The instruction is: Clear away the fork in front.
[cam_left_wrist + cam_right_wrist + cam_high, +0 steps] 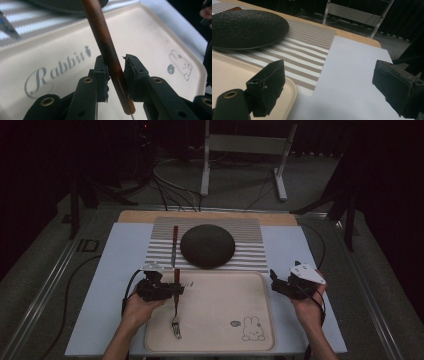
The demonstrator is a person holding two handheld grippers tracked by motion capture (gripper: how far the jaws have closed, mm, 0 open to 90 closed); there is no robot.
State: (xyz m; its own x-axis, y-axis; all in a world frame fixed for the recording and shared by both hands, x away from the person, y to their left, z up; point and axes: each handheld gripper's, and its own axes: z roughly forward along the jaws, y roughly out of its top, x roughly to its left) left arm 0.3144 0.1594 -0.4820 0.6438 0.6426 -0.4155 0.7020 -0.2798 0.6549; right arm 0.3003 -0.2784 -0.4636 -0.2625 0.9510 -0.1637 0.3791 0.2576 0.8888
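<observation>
In the high view, my left claw [176,288] sits at the lower left of centre, over the left edge of a cream tray [225,340] printed with a rabbit. A fork [176,312] with a dark reddish-brown handle lies between its jaws, tines toward the bottom of the frame. In the left gripper view, the handle [110,57] runs slantwise through the claw; the left pad touches it, while the right pad stands a sliver apart, so the grip looks loosened. My right claw [278,281] hangs spread wide and empty over the white sheet [352,75], lower right. Above the tray, a black plate [207,246] rests on a striped mat [250,232], with a knife [174,247] beside it.
</observation>
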